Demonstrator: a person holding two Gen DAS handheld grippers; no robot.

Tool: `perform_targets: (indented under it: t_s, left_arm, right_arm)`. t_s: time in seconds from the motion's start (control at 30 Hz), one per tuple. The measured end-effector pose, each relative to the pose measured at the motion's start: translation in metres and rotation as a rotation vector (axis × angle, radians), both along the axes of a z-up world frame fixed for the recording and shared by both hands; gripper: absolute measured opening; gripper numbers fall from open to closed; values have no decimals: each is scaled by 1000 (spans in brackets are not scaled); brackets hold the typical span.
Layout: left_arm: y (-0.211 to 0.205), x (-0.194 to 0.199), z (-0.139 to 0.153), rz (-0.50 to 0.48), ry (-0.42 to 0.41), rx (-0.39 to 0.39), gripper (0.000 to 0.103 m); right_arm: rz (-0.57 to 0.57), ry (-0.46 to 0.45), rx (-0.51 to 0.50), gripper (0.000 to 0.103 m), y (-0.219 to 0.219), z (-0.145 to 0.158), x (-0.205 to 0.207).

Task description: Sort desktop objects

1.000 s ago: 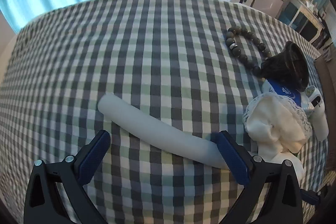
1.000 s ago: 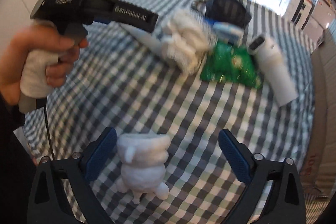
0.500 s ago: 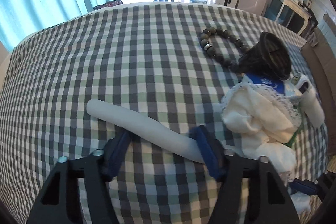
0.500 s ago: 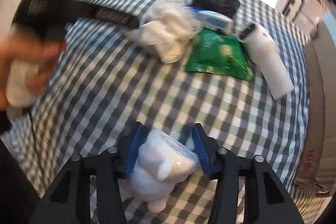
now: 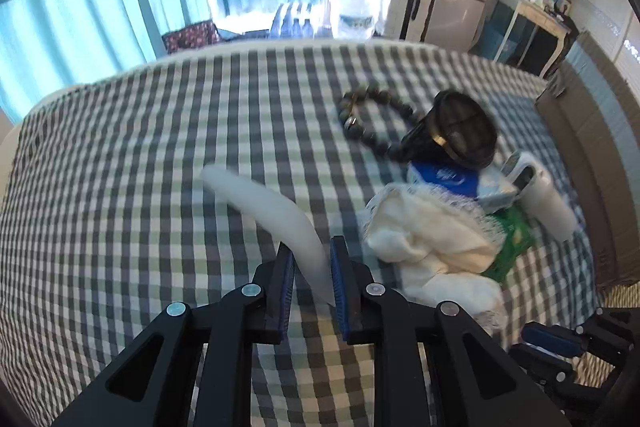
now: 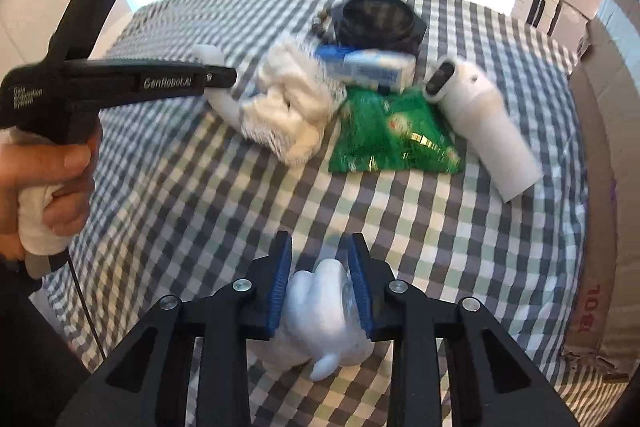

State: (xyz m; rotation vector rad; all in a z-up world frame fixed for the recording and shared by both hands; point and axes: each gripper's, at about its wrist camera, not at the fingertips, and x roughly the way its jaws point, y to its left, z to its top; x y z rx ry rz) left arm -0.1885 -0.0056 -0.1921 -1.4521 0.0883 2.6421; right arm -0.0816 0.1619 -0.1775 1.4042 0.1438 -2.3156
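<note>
While the left gripper is closing its jaws, the blue pads press on the near end of a white tube, whose far end curves away over the checked cloth and looks lifted, though blur makes that hard to judge. Take the white rag as the landmark: the tube sits just left of it, touching or nearly so. Beyond the rag lies a blue-and-white packet, and past that a black funnel-like cup on its side, with a bead bracelet curled to the cup's left. Right of the rag a green bag lies flat, partly under it, and a white cylinder lies beyond the bag. In the right wrist view, the right gripper is clamped tight on a white plush toy, which bulges between the pads, near the camera and well apart from the rag. A person's hand wraps the left gripper's handle, to the left of the rag. The green bag touches the rag's right edge, and the cylinder lies beside the bag.
</note>
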Motion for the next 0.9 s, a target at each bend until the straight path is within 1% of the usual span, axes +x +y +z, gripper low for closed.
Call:
perform_targets:
  t_s: [0.07, 0.17, 0.23, 0.33, 0.37, 0.4, 0.43, 0.57, 0.63, 0.7, 0.73, 0.77, 0.8, 0.83, 0.87, 0.9]
  left_arm:
    - [4, 1, 14, -11, 39, 5, 18]
    - [8, 2, 31, -20, 97, 3, 18]
    - [7, 4, 39, -22, 126, -4, 16]
    - [0, 10, 48, -4, 162, 6, 14]
    - [-3, 9, 51, 2, 169, 13, 13]
    - [-6, 9, 54, 6, 177, 17, 12]
    - [-9, 11, 57, 9, 184, 19, 10]
    - [-21, 28, 63, 9, 200, 30, 7]
    - [-21, 34, 64, 2, 204, 29, 6]
    - [-22, 38, 67, -5, 210, 29, 5]
    - [-22, 40, 68, -8, 211, 29, 5]
    - [-22, 40, 68, -11, 210, 28, 5]
    - [-22, 40, 66, -13, 206, 27, 5]
    - [-23, 38, 63, -13, 193, 29, 6]
    - [-22, 34, 58, -8, 170, 31, 6]
    - [-22, 30, 50, 2, 142, 34, 7]
  right_arm:
    - [2, 14, -7, 14, 4, 8, 3]
    - [-5, 15, -10, 14, 6, 5, 13]
    - [-13, 13, -22, 14, 7, 7, 13]
    - [-22, 39, -47, 13, -1, 14, 8]
    - [-25, 48, -59, 11, 4, 22, 10]
    - [-29, 55, -70, 10, 8, 24, 5]
    - [-32, 63, -85, 1, 9, 27, 4]
    - [-40, 87, -108, 0, 13, 35, 0]
    - [-39, 67, -114, 0, 11, 25, 3]
    - [-26, 11, -114, 1, 11, 17, -7]
    - [-31, -12, -117, 3, 11, 12, -8]
    - [-38, -27, -110, 15, 11, 10, -10]
    - [-38, -46, -85, 30, 8, 7, -11]
    - [-32, -56, -49, 66, 3, 4, -11]
    - [-23, -44, -17, 86, -2, 3, -9]
    - [-14, -25, -7, 87, -5, 3, -6]
